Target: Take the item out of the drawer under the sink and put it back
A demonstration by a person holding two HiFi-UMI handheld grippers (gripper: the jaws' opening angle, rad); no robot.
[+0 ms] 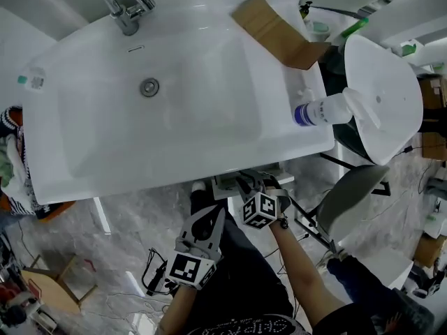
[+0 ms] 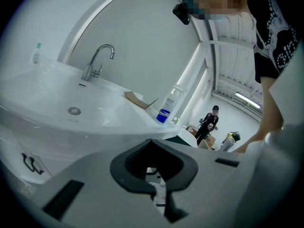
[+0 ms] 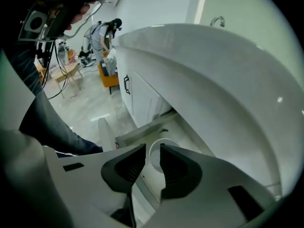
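Note:
The drawer (image 1: 236,184) under the white sink (image 1: 209,165) stands pulled out, mostly hidden by the sink's front edge in the head view. In the right gripper view the drawer (image 3: 137,133) holds a white round container (image 3: 155,163). My right gripper (image 3: 152,148) hovers open just above it, and the container shows through the gap with the pads clear of it. In the head view the right gripper (image 1: 246,185) points into the drawer. My left gripper (image 1: 208,220) hangs beside it, lower left, pointing up at the sink, and its jaws (image 2: 159,193) are shut on nothing.
On the sink's right rim lie a white bottle with a blue label (image 1: 323,110) and a piece of brown cardboard (image 1: 279,32). The faucet (image 1: 126,5) is at the back. A white round seat (image 1: 383,100) and a grey chair (image 1: 349,195) stand to the right. Cables lie on the floor.

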